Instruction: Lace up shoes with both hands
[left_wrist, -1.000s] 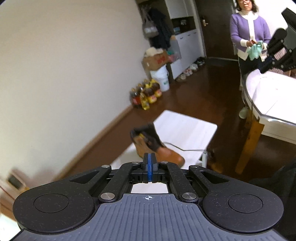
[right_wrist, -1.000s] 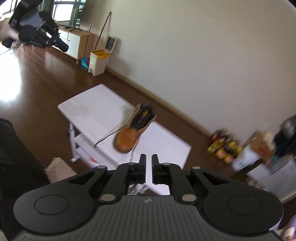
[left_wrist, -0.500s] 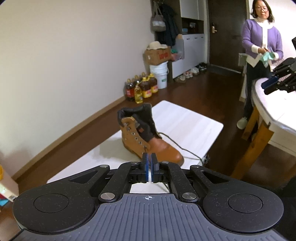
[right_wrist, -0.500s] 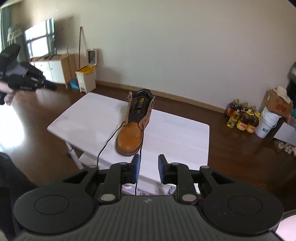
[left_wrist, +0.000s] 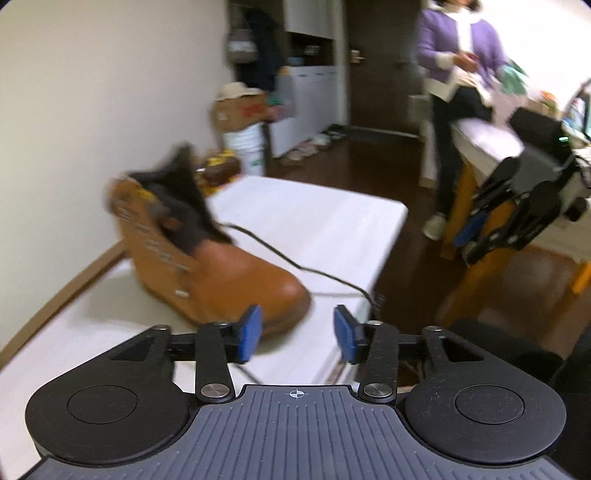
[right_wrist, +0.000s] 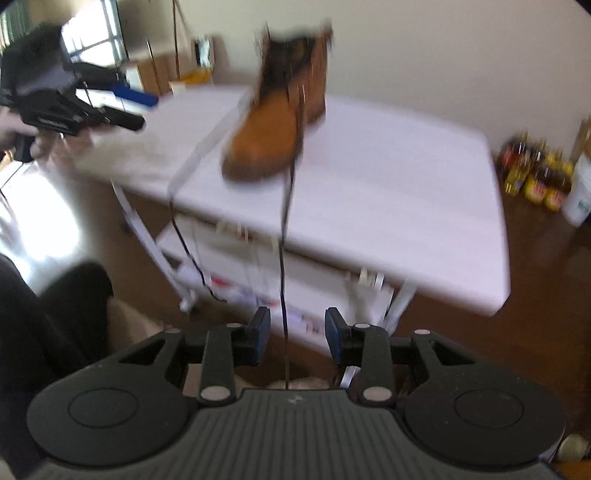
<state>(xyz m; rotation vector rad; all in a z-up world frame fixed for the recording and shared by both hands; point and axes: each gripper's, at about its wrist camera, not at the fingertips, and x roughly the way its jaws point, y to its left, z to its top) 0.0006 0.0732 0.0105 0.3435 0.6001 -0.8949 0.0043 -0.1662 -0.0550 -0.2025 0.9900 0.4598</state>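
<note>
A tan leather boot (left_wrist: 221, 273) with a black tongue stands on the white table (left_wrist: 325, 221), its toe near the front edge. Its dark lace (left_wrist: 295, 266) trails across the tabletop and over the edge. My left gripper (left_wrist: 297, 334) hovers just before the toe, its jaws opening, with nothing pressed between the blue pads. In the right wrist view the boot (right_wrist: 280, 122) is blurred, and one lace strand (right_wrist: 283, 295) hangs down between the opening jaws of my right gripper (right_wrist: 297, 339) without being pinched. The left gripper (right_wrist: 142, 109) shows at the upper left.
A person in a purple cardigan (left_wrist: 461, 55) stands by a wooden-legged table (left_wrist: 487, 147) on the right. Oil bottles (right_wrist: 535, 177) and a white bucket (left_wrist: 245, 147) stand on the dark floor by the wall. A shelf (right_wrist: 258, 288) sits under the white table.
Both grippers have sunk towards the table, so the boot looms larger and blurred. Both pairs of jaws were shut and now stand apart. The lace strand now hangs free between the right pads.
</note>
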